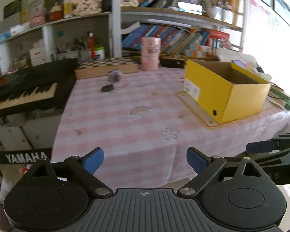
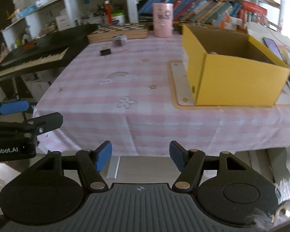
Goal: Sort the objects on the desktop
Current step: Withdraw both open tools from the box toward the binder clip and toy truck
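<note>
Over the near edge of a pink checked tablecloth (image 1: 145,116), two handheld grippers hang side by side with the sorting seemingly only partly done. A yellow box (image 1: 222,96) stands open on a flat board at the right of the table; something pale shows just inside its near wall in the right wrist view, too little to identify. Two small items lie loose at the far left of the cloth: a dark flat object (image 1: 107,88) and, just beyond it, a small purplish roll (image 1: 115,75), blurred. Both sit well apart from the box, and judging by that they are what is left to collect. A pink cylinder (image 1: 150,54) and a checkered board (image 1: 106,65) stand at the back, a keyboard (image 1: 25,90) off to the left.

Neither tool holds anything. The left gripper (image 1: 145,160) has its blue pads spread wide over the cloth's front edge; the right gripper (image 2: 140,155) is likewise parted and empty, level and short of the table, pointing toward the far items.
</note>
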Available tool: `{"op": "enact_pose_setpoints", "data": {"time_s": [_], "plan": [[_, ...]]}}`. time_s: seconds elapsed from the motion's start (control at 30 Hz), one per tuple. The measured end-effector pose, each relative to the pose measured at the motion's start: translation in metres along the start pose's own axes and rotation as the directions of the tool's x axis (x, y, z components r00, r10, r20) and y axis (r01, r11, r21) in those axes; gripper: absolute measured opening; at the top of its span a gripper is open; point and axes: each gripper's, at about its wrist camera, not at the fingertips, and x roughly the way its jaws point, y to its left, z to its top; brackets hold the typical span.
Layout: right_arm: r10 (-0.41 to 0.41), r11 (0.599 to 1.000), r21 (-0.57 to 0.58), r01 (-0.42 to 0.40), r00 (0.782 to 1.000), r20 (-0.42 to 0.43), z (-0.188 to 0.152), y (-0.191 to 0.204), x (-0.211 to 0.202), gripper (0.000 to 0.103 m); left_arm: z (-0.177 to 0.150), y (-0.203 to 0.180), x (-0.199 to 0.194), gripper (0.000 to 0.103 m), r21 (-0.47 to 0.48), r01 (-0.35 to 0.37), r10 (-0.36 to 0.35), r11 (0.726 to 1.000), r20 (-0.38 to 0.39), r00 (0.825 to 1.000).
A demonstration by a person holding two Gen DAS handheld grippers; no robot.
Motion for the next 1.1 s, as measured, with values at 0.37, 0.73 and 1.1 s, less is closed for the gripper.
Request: {"op": "enact_pose_setpoints", "data": {"time_s": [0.37, 0.73, 1.1], "plan": [[0.051, 0.997, -0.064, -0.051, 0.999, 0.001, 0.012, 0.035, 0.013, 0.064, -0.003, 0.032, -0.007, 0.098, -0.048, -0.069, 0.07, 0.996, 0.011, 0.997], [0.066, 0.993, -0.101, -0.064, 0.998, 0.016, 0.027, 0.052, 0.023, 0.064, 0.002, 0.049, -0.004, 0.098, -0.071, -0.084, 0.086, 0.994, 0.025, 0.996], [0.098, 0.988, -0.121, -0.096, 0.995, 0.011, 0.047, 0.055, 0.047, 0.064, 0.014, 0.058, 0.016, 0.098, -0.078, -0.118, 0.12, 0.99, 0.018, 0.993]]}}
